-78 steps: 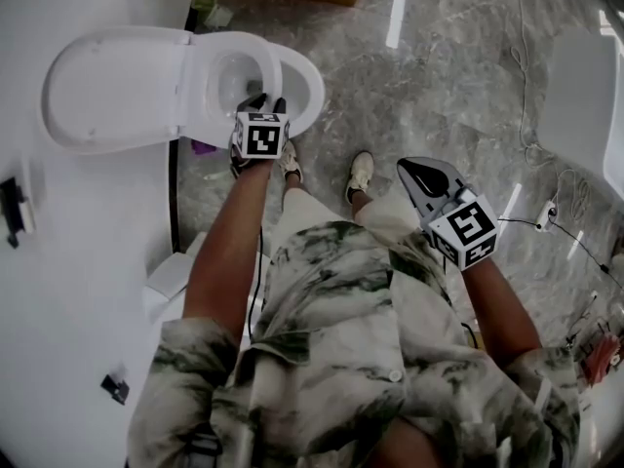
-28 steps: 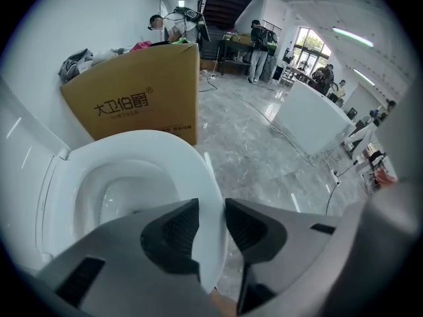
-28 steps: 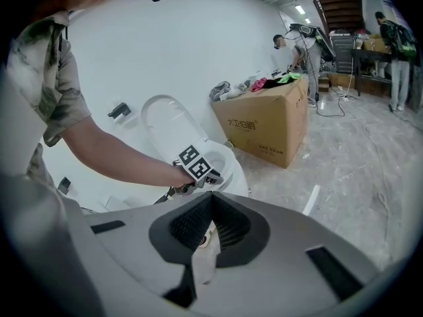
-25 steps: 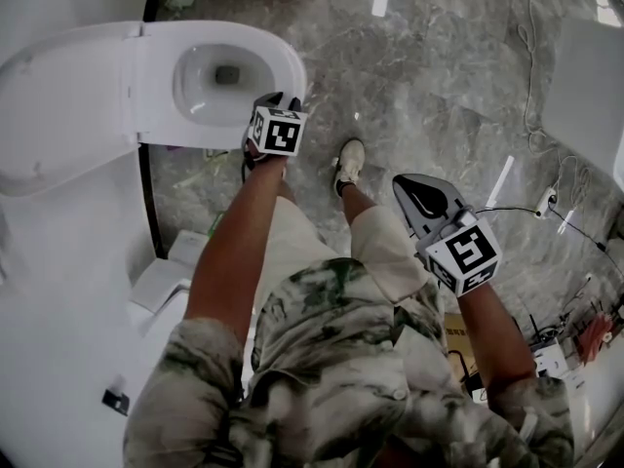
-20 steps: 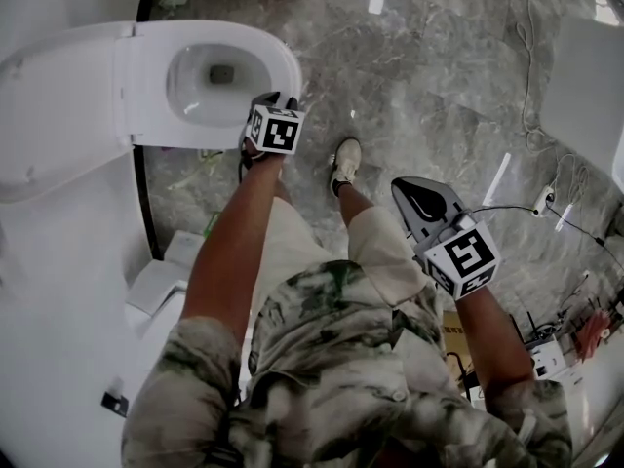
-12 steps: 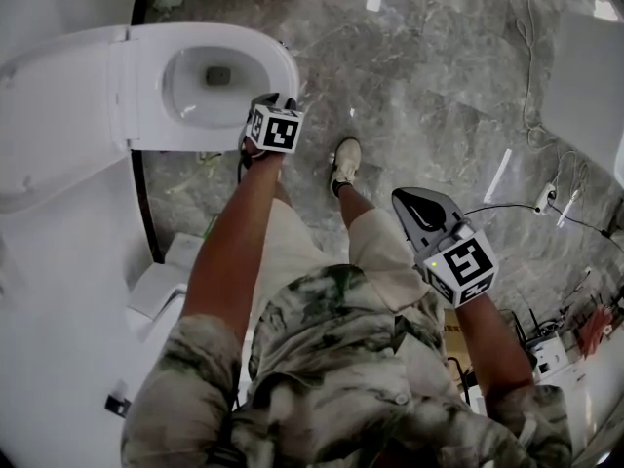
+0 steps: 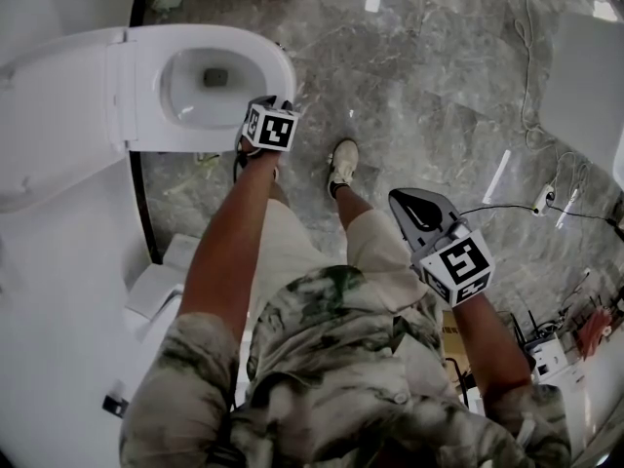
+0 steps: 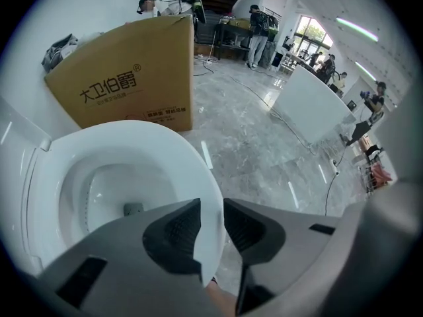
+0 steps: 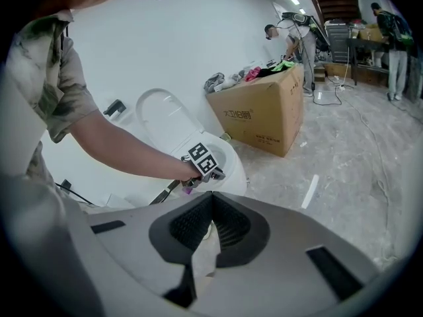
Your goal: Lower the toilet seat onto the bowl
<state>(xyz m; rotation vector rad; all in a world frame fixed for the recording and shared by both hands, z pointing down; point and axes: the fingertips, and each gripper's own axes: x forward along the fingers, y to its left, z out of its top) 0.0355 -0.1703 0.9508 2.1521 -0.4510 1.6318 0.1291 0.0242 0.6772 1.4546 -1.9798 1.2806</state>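
Observation:
The white toilet seat (image 7: 273, 66) lies flat over the bowl (image 7: 210, 81), and the lid (image 7: 54, 115) stays tipped back at the left. My left gripper (image 7: 281, 105) points steeply down at the seat's front rim. In the left gripper view its jaws (image 8: 211, 207) straddle the seat (image 8: 192, 170). They have just been closing, and both pads press on the rim between them. My right gripper (image 7: 405, 203) hangs over the floor to the right, apart from the toilet. Its jaws (image 9: 211, 200) are shut on nothing. The right gripper view also shows the lid (image 9: 162, 114).
A brown cardboard box (image 8: 132, 71) stands just behind the toilet, beside the wall. The person's shoe (image 7: 341, 159) rests on the grey marble floor near the bowl. Cables (image 7: 531, 115) and a power strip (image 7: 541, 203) lie at the right beside a white panel (image 7: 585, 76). People (image 8: 258, 25) stand far back.
Three seconds ago the seat stood partly raised in my left gripper; now it lies flat over the bowl, and the gripper came down with it. The right gripper barely moved.

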